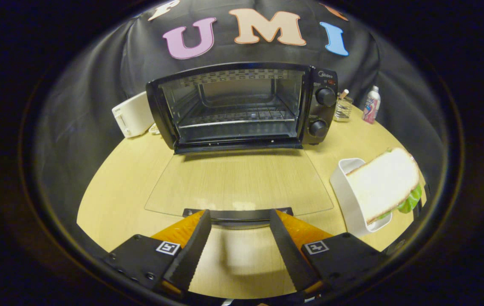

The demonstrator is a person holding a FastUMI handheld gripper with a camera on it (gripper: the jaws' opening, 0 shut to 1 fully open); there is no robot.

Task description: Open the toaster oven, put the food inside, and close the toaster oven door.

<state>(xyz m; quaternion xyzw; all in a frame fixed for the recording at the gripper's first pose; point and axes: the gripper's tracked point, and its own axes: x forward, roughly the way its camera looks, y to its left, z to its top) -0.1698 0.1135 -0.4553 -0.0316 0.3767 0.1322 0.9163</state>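
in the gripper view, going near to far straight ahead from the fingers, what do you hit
gripper, fingers open → door handle at the fingertips → glass door lying flat and open → toaster oven with its wire rack

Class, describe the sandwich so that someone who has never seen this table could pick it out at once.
Start at the black toaster oven, its glass door lying open flat on the table, with the open gripper at the door's handle. To the right of the door stands a white tray. The sandwich leans in it: white bread with green filling, the only food here.
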